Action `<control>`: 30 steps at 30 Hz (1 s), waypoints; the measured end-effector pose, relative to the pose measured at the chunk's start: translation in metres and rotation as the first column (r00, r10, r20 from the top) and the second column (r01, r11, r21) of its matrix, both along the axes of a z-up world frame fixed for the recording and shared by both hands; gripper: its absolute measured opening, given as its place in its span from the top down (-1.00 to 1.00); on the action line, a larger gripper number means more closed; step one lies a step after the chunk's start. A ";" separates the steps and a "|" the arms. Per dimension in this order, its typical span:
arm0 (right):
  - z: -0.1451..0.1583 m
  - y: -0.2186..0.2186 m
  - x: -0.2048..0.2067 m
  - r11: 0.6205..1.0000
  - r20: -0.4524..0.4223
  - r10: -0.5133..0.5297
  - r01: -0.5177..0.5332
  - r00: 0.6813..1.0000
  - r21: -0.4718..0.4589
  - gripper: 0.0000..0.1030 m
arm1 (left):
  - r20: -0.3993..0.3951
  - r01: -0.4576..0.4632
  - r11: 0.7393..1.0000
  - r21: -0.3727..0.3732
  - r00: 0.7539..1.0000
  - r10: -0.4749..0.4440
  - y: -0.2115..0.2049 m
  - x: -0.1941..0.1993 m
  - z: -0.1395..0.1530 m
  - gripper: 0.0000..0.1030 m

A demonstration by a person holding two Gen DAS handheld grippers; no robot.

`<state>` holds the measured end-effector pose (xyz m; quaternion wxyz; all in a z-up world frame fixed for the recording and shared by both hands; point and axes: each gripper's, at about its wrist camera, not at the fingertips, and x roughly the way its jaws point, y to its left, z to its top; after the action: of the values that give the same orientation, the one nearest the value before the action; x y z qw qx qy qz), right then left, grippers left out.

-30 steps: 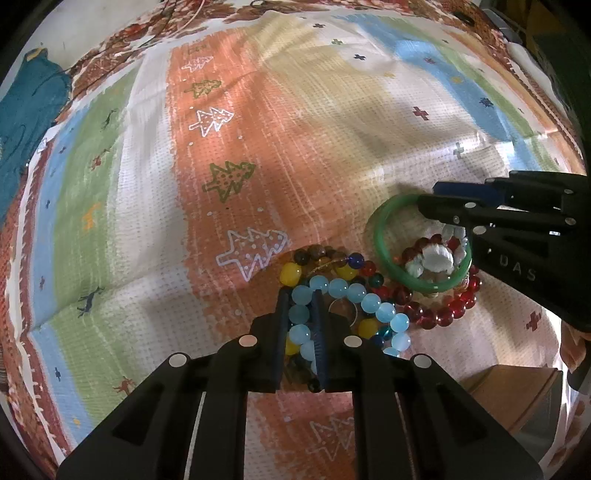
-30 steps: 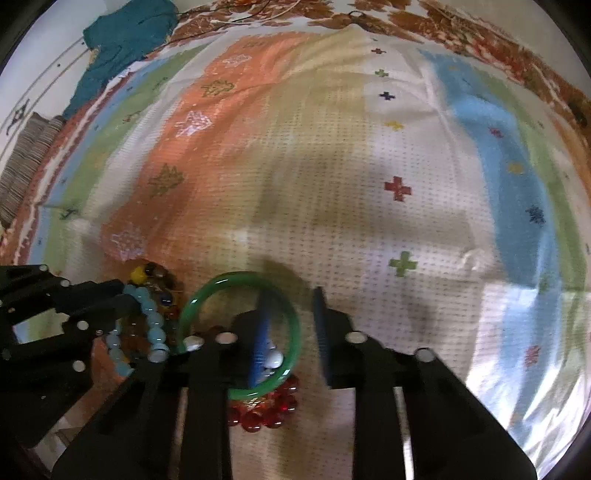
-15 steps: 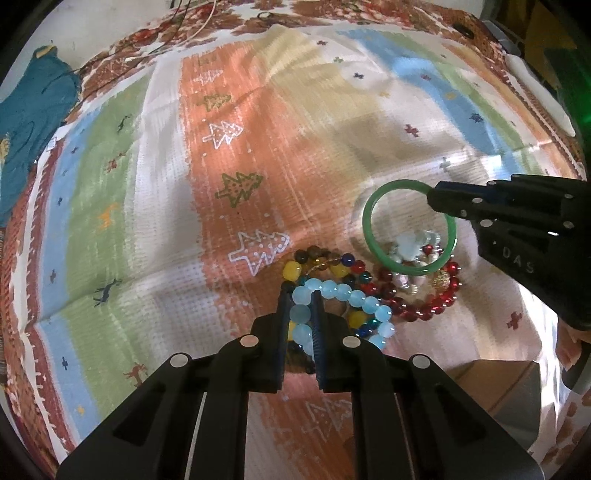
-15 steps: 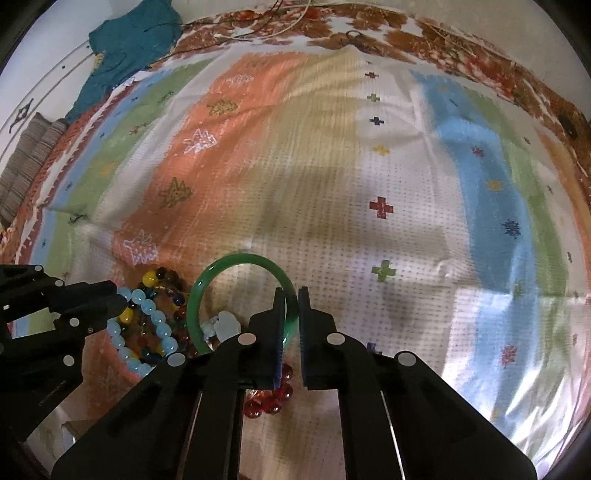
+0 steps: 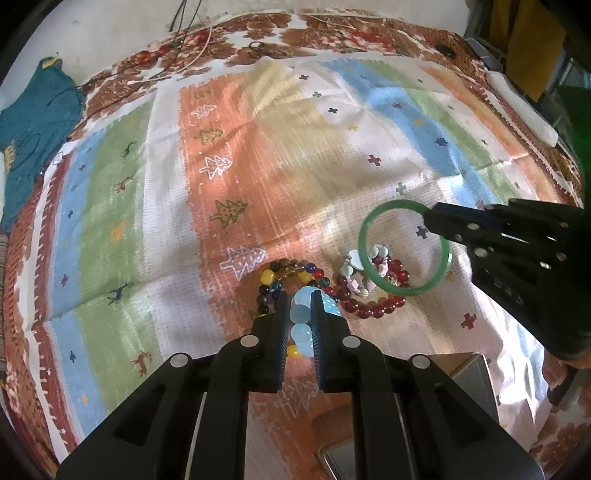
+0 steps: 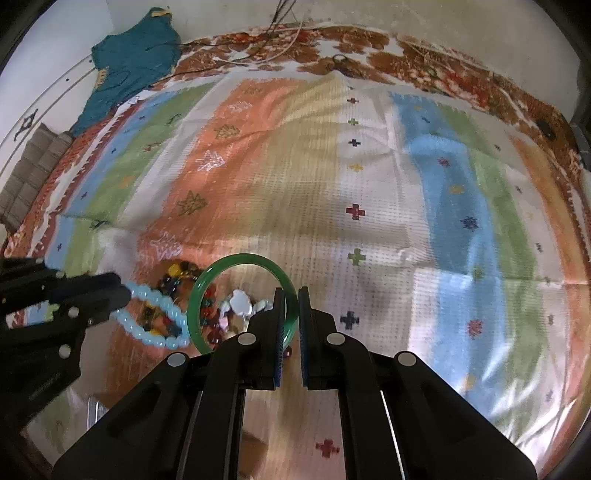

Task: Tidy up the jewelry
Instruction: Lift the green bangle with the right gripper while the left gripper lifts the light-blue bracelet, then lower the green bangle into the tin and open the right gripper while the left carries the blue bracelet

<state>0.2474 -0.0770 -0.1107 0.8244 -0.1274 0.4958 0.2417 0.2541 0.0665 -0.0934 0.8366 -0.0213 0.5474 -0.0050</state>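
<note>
Pinching the pale-blue beaded bracelet (image 5: 301, 319), the left gripper (image 5: 300, 314) should lift straight; the right gripper (image 6: 291, 314), at three o'clock, clamps the green glass bangle (image 6: 236, 264).

Green bangle (image 6: 207, 291) tilted, pale blue bead bracelet (image 6: 155, 314), red bead bracelet (image 5: 369, 306) and multicolour beads (image 5: 291, 273) on cloth

Striped cloth (image 6: 369, 192) with small trees and crosses, spread flat over a brown floral sheet (image 6: 369, 40). Teal garment (image 6: 129, 62) crumpled at the far left edge. Pale wall (image 6: 424, 14) behind. Patchy sunlight across the stripes.
</note>
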 end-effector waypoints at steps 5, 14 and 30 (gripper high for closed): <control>0.007 -0.013 -0.008 0.999 0.007 -0.033 0.033 0.999 0.021 0.85 | 0.020 -0.012 1.000 -0.028 1.000 0.013 0.001 -0.006 0.009 0.79; 0.026 -0.025 -0.036 0.997 0.030 -0.025 0.022 0.999 0.068 0.85 | 0.078 -0.028 0.997 -0.065 0.996 0.033 0.002 -0.020 0.033 0.79; 0.042 -0.034 -0.066 0.996 0.075 -0.004 -0.002 0.997 0.085 0.85 | 0.156 -0.001 0.995 -0.100 0.988 0.017 -0.013 -0.055 0.065 0.79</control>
<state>0.1811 -0.1111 -0.0691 0.8471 -0.1008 0.4539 0.2573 0.1990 0.0539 -0.0287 0.8750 -0.0650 0.4787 -0.0303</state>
